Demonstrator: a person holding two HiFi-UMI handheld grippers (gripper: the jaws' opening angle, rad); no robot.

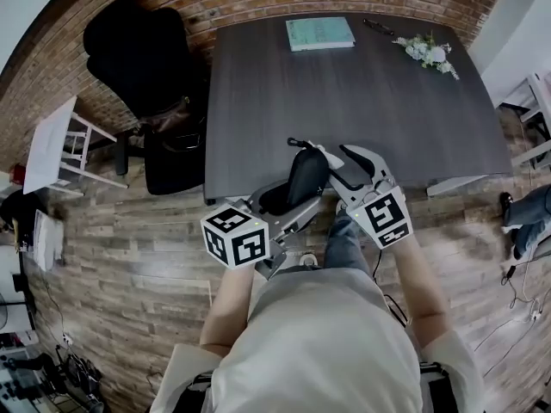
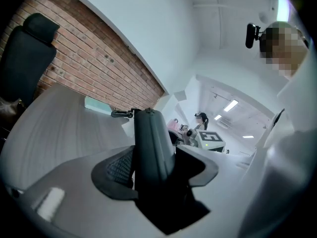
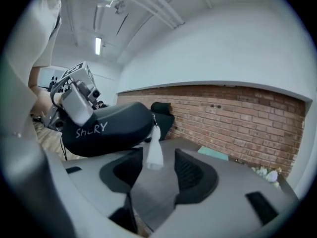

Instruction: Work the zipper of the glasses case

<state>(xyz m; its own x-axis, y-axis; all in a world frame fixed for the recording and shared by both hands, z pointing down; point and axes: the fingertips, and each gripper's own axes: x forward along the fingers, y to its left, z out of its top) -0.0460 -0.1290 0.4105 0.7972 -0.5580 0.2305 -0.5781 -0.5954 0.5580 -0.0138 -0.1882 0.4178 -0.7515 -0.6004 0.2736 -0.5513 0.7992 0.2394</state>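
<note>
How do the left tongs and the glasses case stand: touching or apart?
Touching. The left gripper view shows the glasses case upright between the left tongs, which press against both its sides with no gap visible.

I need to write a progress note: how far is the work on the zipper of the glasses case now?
Done: the left gripper is clamped on the glasses case, holding it up. In hand: the white zipper tab hangs between the fingers of the right gripper, which do not press it. Left: pinching the tab and running the zipper; the case looks closed.
</note>
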